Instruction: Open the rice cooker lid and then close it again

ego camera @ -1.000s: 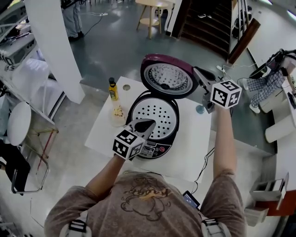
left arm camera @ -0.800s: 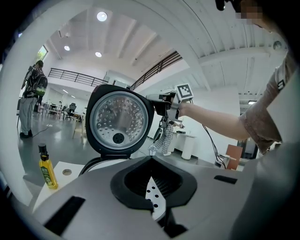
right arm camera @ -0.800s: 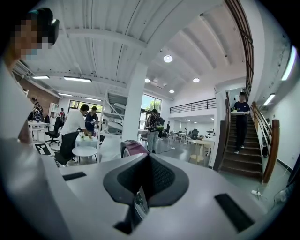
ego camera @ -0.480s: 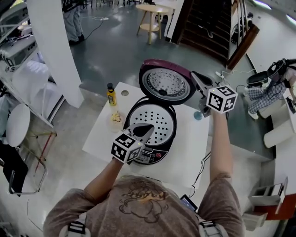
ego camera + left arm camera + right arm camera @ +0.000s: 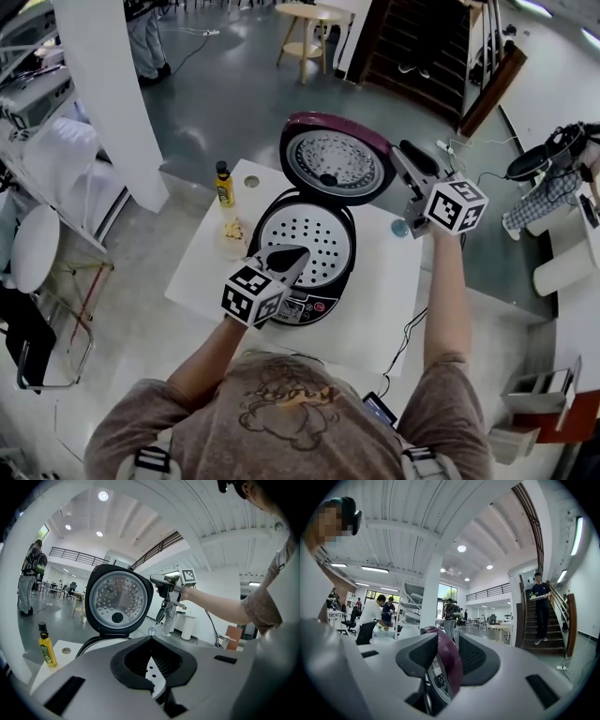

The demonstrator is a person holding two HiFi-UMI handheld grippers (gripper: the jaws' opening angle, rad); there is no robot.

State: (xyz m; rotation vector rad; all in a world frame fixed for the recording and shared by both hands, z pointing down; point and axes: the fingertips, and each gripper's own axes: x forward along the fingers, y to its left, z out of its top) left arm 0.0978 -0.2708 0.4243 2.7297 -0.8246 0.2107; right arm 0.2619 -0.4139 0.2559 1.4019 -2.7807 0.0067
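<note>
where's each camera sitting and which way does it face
Head view: on the person's head, looking steeply down at table and open rice cooker; arms, left gripper and right gripper show.
Left gripper view: on the left gripper, at the cooker's front, facing the raised lid; own shut jaws show, right gripper beyond.
Right gripper view: on the right gripper, facing along the lid's maroon edge into the hall; own jaws, just opening, straddle that edge.
Shared: head and left gripper views both show the lid's inside and yellow bottle.

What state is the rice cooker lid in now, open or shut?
Open. The lid stands raised behind the cooker body, its shiny underside and the perforated inner plate both exposed.
</note>
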